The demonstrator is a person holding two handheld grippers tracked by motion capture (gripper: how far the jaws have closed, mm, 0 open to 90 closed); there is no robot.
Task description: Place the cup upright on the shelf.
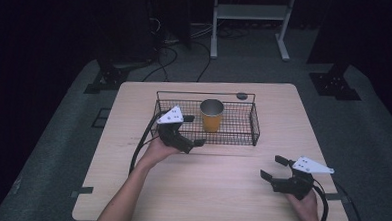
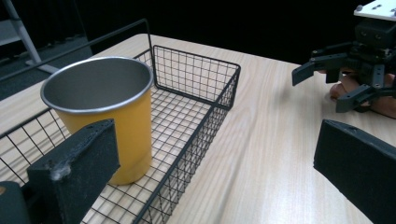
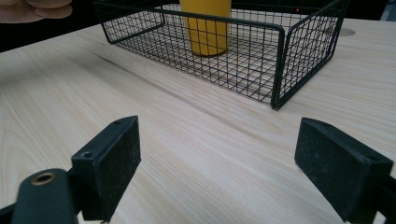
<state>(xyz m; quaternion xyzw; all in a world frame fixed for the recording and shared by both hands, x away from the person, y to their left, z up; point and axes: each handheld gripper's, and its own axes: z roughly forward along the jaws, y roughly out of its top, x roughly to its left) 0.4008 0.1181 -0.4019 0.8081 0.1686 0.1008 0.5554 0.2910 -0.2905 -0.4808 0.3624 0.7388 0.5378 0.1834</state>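
Dark surroundings frame the wooden table (image 1: 221, 181), where the wire basket (image 1: 243, 137) holds one upright yellow cup (image 1: 212, 116); left gripper (image 1: 190, 132), jaws spread and empty, sits at the basket's near wall, right gripper (image 1: 277, 169) likewise spread well clear, so any grasp should come over the rim squarely.

High view looks down; gripper views, low and near, share the basket (image 1: 206, 122).
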